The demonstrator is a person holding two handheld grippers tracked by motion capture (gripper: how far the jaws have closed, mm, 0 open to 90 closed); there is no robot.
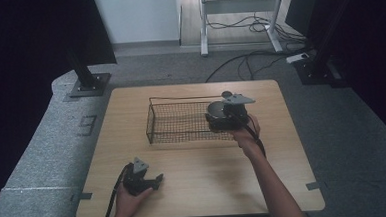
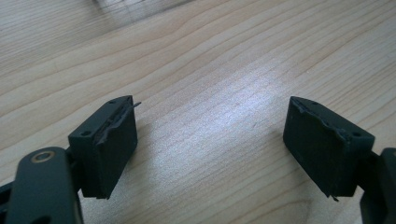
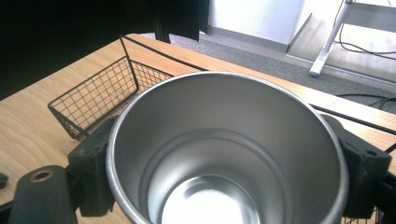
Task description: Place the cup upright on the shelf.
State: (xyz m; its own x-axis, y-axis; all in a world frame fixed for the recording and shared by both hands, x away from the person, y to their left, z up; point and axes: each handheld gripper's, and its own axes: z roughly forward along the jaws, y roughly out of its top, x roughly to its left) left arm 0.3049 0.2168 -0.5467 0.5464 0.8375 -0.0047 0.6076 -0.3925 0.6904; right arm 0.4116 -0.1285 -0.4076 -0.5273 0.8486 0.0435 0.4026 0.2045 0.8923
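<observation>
A shiny metal cup (image 3: 219,116) stands upright between the jaws of my right gripper (image 3: 229,170), which is shut on its sides; the cup is empty inside. In the high view that right gripper (image 1: 220,119) holds the cup (image 1: 215,109) at the right end of a black wire basket (image 1: 154,121), low over its mesh. The basket (image 3: 93,100) lies to the left beyond the cup in the right gripper view. My left gripper (image 1: 156,181) rests near the table's front left, open, its jaws (image 2: 212,123) wide apart over bare wood with nothing between them.
The light wooden table (image 1: 204,173) has free room in front of the basket and at its left. Grey floor surrounds it. Black stands (image 1: 87,84) and a white desk frame (image 1: 238,16) with cables are at the back.
</observation>
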